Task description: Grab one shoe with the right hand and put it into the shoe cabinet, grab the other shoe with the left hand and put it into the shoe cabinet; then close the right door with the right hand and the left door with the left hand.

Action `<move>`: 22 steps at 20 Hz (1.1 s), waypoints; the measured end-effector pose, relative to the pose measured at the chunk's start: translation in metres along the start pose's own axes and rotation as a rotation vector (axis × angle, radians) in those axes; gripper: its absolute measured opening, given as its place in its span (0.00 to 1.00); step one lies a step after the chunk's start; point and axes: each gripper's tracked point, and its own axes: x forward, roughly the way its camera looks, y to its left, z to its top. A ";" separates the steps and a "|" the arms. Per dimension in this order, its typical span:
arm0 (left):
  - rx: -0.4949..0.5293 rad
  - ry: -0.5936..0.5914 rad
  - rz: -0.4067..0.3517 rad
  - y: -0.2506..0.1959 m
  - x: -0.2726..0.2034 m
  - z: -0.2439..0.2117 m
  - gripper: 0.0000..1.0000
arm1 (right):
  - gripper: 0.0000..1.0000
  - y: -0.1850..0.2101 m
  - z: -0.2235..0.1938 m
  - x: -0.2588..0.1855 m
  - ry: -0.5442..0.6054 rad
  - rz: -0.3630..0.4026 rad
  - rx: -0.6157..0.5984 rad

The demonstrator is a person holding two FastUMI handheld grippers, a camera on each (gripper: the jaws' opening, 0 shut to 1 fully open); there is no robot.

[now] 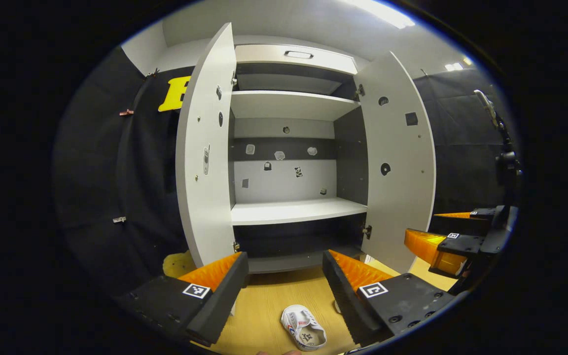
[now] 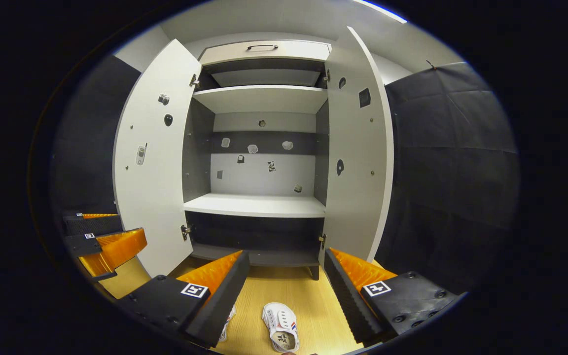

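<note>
Two open hand-held grippers point(image 1: 285, 276) point(image 2: 286, 276), two shoes point(image 2: 280, 333) point(image 2: 227, 323), one cabinet point(image 2: 257, 204)

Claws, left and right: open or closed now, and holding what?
Left claw: open, holding nothing, above a shoe.
Right claw: open, holding nothing.

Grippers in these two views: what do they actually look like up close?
Each gripper, the left gripper and the right gripper, is a blocky black body ending in two long wedge-shaped fingers with ribbed inner faces. Each finger's black block carries a small square black-and-white marker tag on top, with a few screw holes nearby. No cables or sleeves can be made out.
</note>
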 end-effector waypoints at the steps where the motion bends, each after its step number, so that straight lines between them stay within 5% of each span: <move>1: 0.004 0.003 -0.003 0.000 -0.002 -0.002 0.94 | 0.98 0.002 -0.001 -0.002 0.005 0.000 0.006; 12: -0.020 0.035 -0.027 0.015 -0.020 -0.019 0.94 | 0.98 0.017 -0.052 0.005 0.215 0.037 0.019; 22: -0.034 0.127 -0.005 0.012 -0.012 -0.049 0.94 | 0.98 0.040 -0.177 0.012 0.589 0.154 0.106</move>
